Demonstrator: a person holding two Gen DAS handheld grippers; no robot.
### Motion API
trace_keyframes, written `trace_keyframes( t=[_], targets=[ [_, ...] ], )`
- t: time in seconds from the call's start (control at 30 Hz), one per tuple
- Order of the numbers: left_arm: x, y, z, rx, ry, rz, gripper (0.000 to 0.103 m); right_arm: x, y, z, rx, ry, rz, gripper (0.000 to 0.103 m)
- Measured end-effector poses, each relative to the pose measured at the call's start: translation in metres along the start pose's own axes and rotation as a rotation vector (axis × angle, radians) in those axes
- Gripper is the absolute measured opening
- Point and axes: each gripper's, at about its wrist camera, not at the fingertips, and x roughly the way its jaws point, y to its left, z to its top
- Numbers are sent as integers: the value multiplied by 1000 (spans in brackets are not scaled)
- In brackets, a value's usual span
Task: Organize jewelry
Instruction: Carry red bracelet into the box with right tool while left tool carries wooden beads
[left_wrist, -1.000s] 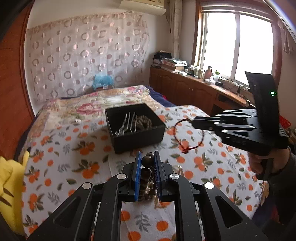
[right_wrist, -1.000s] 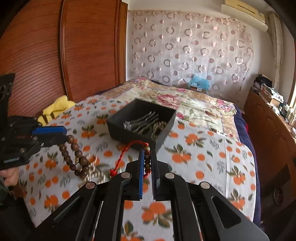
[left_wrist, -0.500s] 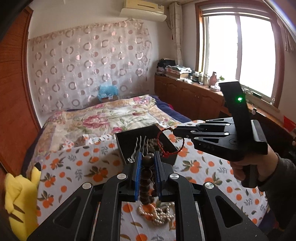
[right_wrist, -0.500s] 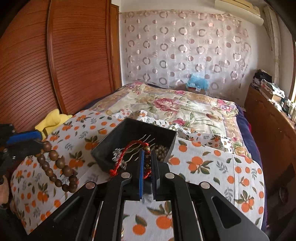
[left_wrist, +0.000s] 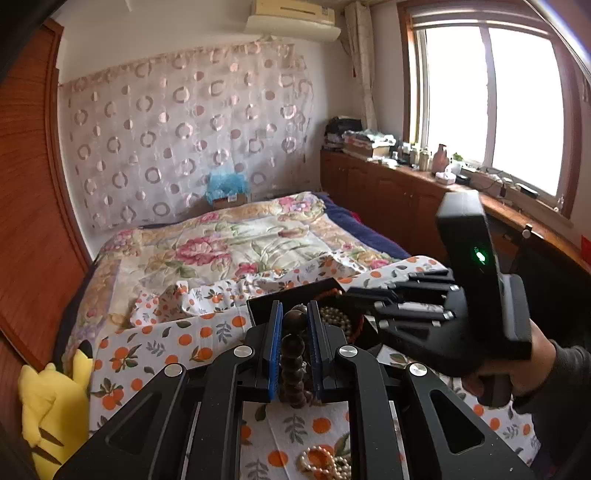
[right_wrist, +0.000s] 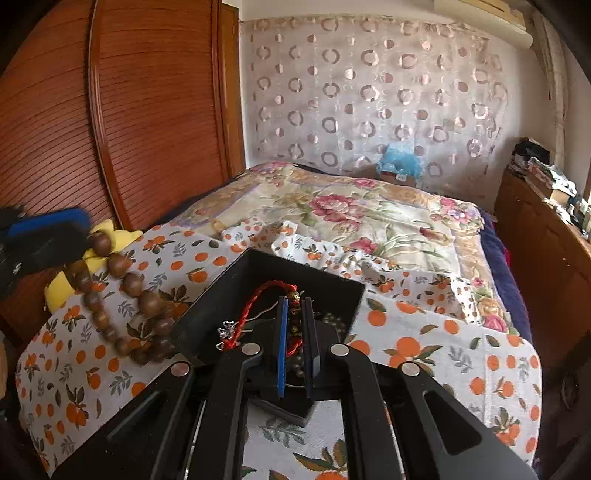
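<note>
Two grippers over one bed (right_wrist: 388, 221). Left gripper (left_wrist: 294, 325) is closed on one brown bead bracelet (left_wrist: 293, 350). Right gripper (right_wrist: 295, 325) is closed on one red cord bracelet (right_wrist: 255, 306) above one black box (right_wrist: 258, 280). One pearl strand (left_wrist: 325, 459) lies on the orange-print cloth (right_wrist: 443, 332) at 6 o'clock of the box.

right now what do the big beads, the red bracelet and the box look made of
Big beads: probably wood, brown with a dull satin sheen and faint grain. Red bracelet: braided cord, a twisted rope texture, with small metal-looking charms. Box: matte black, thin rigid walls; card or plastic, cannot tell which.
</note>
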Motion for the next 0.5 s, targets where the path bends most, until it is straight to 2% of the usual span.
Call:
trace_keyframes(
  t=[0.3, 0.33, 0.4, 0.5],
  targets=[
    [40, 9, 7, -11, 54, 43, 12, -1, -1, -9, 21, 12, 44, 10],
    [42, 9, 8, -12, 56, 44, 12, -1, -1, -10, 20, 13, 43, 11],
    [46, 8, 9, -12, 60, 46, 12, -3, -2, -12, 20, 11, 41, 23],
    [51, 6, 11, -4, 63, 47, 12, -7, -5, -18, 29, 4, 43, 23]
  ],
)
